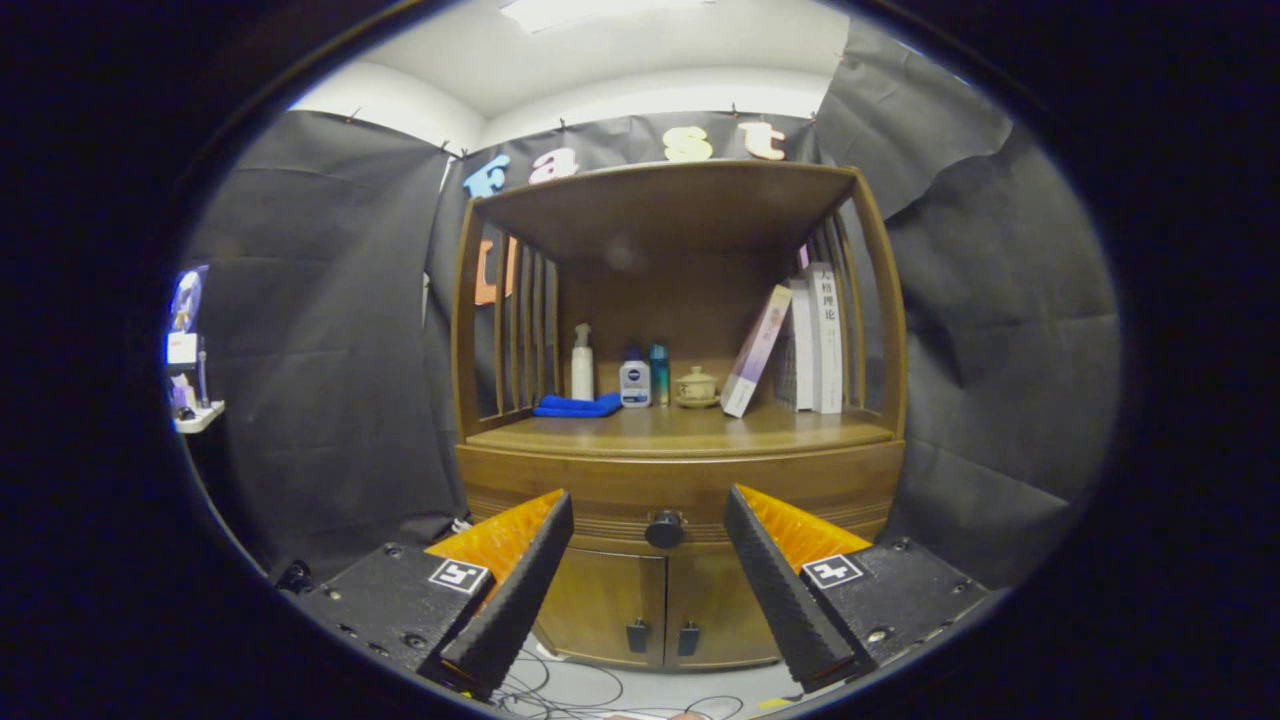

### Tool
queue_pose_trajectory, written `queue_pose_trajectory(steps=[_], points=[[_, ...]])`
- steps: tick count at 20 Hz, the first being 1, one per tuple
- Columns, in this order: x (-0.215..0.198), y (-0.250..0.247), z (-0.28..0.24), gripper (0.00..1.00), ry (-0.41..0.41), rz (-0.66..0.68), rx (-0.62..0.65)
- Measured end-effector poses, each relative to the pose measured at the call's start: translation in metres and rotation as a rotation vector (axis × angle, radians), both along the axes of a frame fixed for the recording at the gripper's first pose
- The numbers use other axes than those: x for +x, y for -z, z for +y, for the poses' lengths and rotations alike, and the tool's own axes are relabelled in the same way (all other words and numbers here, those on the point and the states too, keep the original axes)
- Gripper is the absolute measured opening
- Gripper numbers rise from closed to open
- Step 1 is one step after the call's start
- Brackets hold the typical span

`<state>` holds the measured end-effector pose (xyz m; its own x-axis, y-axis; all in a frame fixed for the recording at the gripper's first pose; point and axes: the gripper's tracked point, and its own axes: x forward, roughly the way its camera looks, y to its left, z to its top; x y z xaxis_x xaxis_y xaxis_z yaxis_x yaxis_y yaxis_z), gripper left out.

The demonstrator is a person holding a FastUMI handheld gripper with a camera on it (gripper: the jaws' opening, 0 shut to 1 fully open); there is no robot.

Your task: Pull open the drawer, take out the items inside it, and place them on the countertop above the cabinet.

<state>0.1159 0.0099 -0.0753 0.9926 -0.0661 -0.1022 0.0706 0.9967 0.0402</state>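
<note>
The gripper is held out in front of a wooden cabinet, and its two fingers are spread wide apart with nothing between them. The drawer sits shut just under the countertop, and its round dark knob shows in the gap between the fingertips, a bit beyond them. Below the drawer are two small doors with dark handles. At the back of the countertop, near the left corner, lies a blue cloth. Just beside it stand a white spray bottle, a small white bottle and a teal bottle. A little pot sits near the middle of the back edge. On the right side some books stand up, and one book leans against them. Some cables lie on the floor in front of the cabinet.
</note>
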Motion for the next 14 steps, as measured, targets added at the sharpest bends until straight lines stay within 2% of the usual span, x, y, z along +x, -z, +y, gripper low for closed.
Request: queue_pose_trajectory(steps=[8, 14], points=[[0.091, 0.046, -0.009, 0.94, 0.05, 0.041, -0.014], [0.134, 0.089, -0.027, 0.81, 0.109, 0.096, 0.002]])
